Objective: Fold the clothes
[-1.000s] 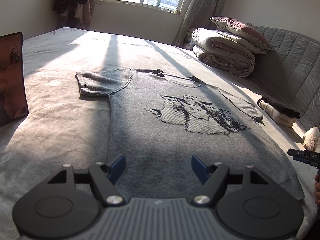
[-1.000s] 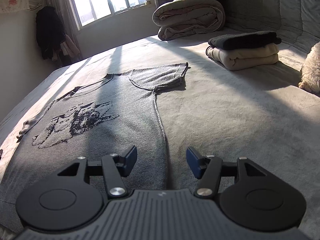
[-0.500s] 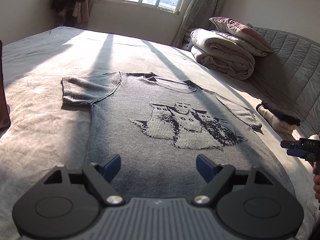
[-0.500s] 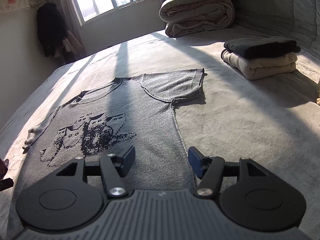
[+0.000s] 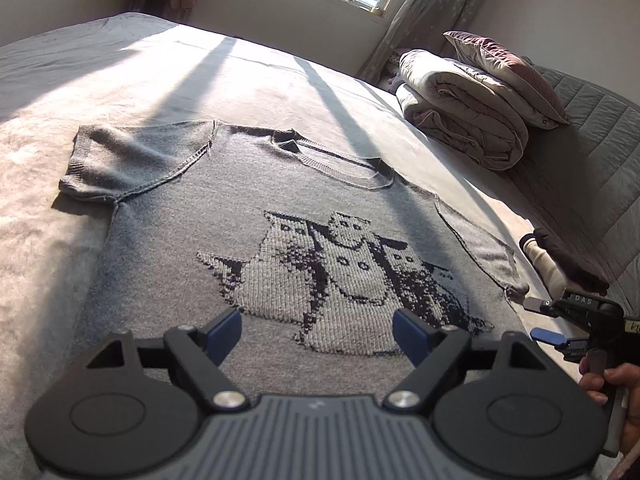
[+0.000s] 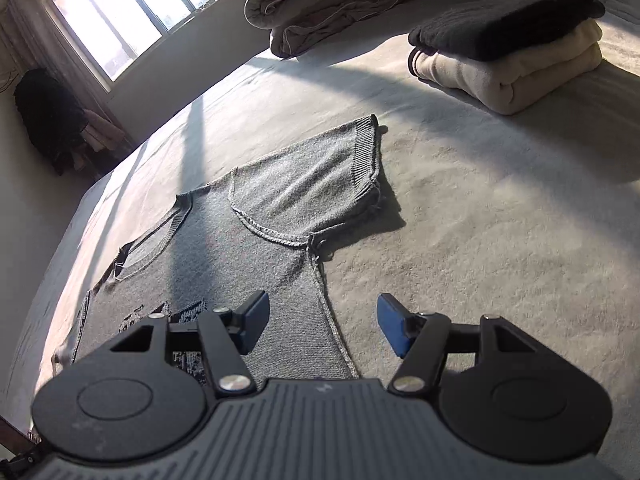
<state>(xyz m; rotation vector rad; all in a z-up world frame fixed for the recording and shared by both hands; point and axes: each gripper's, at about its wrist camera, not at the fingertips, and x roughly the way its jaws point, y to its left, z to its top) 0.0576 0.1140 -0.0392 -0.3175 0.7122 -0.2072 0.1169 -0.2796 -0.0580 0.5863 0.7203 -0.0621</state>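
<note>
A grey knitted short-sleeved sweater (image 5: 224,216) with a dark cat pattern lies flat, front up, on the bed; it also shows in the right wrist view (image 6: 248,232). My left gripper (image 5: 318,334) is open and empty above the sweater's lower body. My right gripper (image 6: 322,320) is open and empty above the sweater's side seam, below its sleeve (image 6: 320,184). The right gripper also shows in the left wrist view (image 5: 548,320), held in a hand beside the far sleeve.
The bed cover (image 6: 500,220) is pale grey. A folded stack of a dark and a cream garment (image 6: 508,52) lies beyond the sleeve. A rolled duvet with a pillow (image 5: 472,116) sits by the headboard. Clothes (image 6: 52,120) hang beside the window.
Both grippers have moved forward over the sweater toward its sleeves and sit lower. The right gripper has tilted. Both stay open.
</note>
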